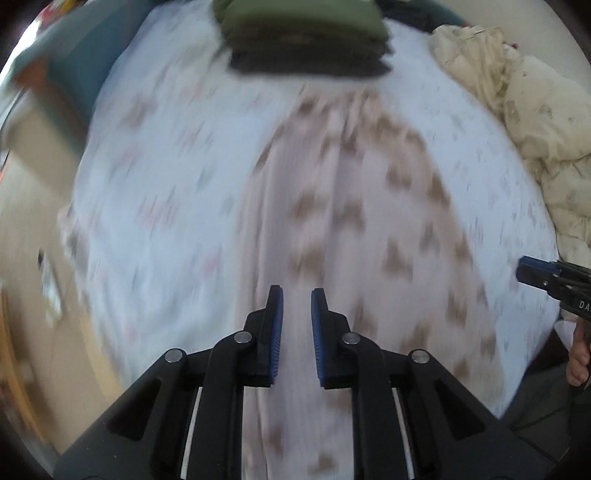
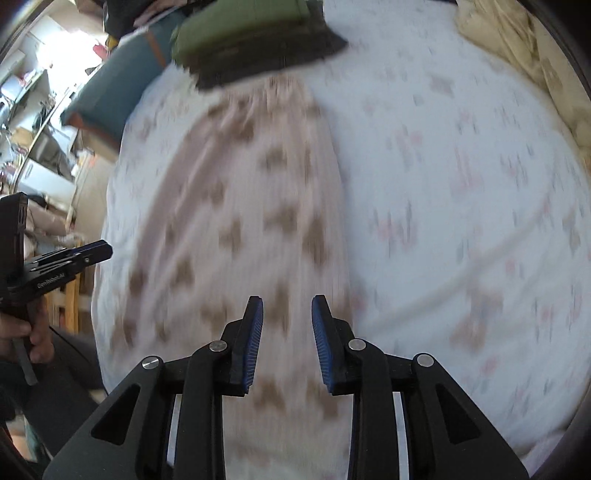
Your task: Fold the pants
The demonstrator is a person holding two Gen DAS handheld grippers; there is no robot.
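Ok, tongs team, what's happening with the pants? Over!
Left tongs open, empty. Right tongs open, empty. Pants lie lengthwise on the bed sheet, not gripped. Folded clothes pile sits just past their far end.

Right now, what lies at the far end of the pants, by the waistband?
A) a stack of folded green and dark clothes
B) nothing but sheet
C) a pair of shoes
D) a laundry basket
A: in both wrist views the patterned pink pants run lengthwise up the bed sheet and their gathered waistband ends right at a stack of folded green and dark clothes.
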